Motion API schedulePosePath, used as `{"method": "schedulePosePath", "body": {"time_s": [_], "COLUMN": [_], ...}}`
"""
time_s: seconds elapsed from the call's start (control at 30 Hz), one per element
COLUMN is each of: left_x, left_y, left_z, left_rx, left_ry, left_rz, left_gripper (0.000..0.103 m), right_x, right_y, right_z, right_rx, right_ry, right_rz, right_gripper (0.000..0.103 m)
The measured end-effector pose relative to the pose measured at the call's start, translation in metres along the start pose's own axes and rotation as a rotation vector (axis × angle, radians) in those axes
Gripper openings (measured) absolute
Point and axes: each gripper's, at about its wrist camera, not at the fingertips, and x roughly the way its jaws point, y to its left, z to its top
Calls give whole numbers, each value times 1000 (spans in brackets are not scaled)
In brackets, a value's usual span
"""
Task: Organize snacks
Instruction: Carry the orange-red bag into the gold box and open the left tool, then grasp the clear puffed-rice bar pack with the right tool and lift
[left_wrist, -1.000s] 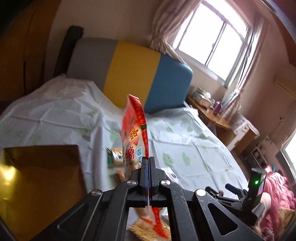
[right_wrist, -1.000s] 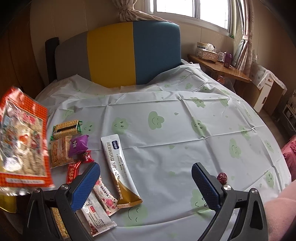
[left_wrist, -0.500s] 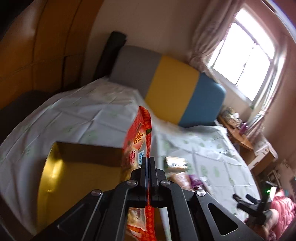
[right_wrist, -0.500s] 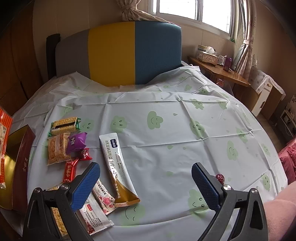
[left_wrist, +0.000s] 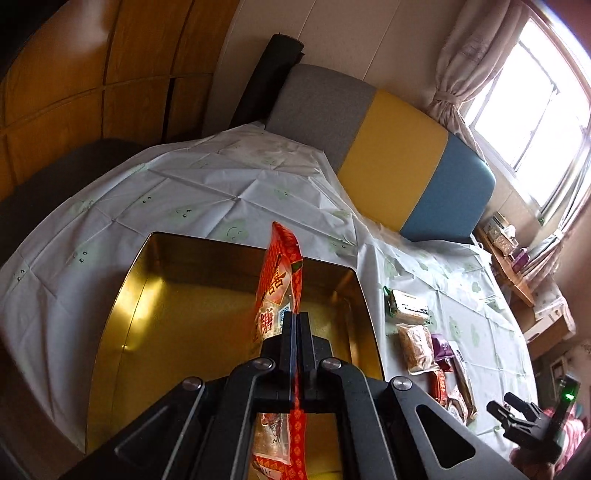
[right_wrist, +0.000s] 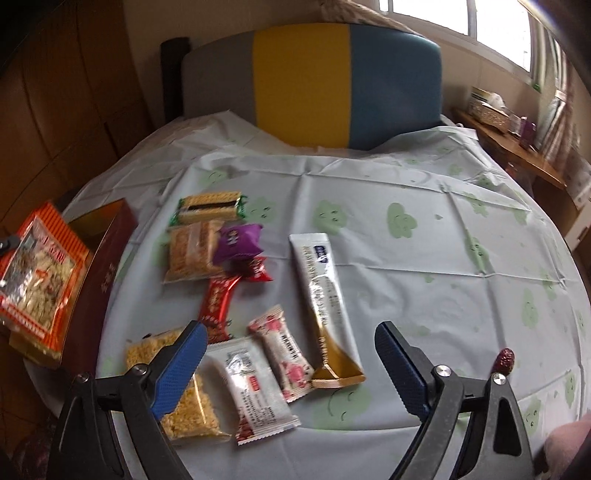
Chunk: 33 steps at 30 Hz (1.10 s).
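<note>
Pinching the red snack bag edge-on, the left gripper hangs over the gold box; lower it inside the rim before letting go. The right gripper, jaws spread, hovers beside that box above loose packets.

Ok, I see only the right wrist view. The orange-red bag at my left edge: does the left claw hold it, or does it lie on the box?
Observer: The left claw is shut on the orange-red bag, pinching it edge-on. The bag hangs over the open gold box.
Operator: Is something already inside that box?
Observer: The gold floor that shows in the left wrist view is bare. The part behind the claw and the bag is hidden, so I cannot tell there.
</note>
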Motion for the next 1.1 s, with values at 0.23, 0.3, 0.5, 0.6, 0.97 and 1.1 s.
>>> {"method": "schedulePosePath", "body": {"time_s": [0.23, 0.3, 0.5, 0.6, 0.97, 1.1], "left_x": [1, 0, -1, -2, -8, -11], "left_y": [11, 17, 31, 35, 54, 43], "left_z": [5, 3, 2, 1, -6, -16], "left_rx": [-22, -25, -54, -57, -97, -36], "left_ry": [-21, -27, -23, -21, -35, -33], "left_rz": [121, 147, 168, 176, 211, 199], "left_gripper": [1, 1, 7, 12, 42, 44], "right_x": [6, 7, 11, 14, 33, 37], "right_y": [19, 28, 57, 67, 85, 87], "right_z": [-6, -8, -21, -27, -42, -43], "right_rx": [-72, -111, -205, -236, -317, -322], "right_ry": [63, 82, 142, 161, 229, 238], "right_rz": [120, 153, 235, 243, 205, 196], "right_gripper": [94, 94, 94, 94, 94, 94]}}
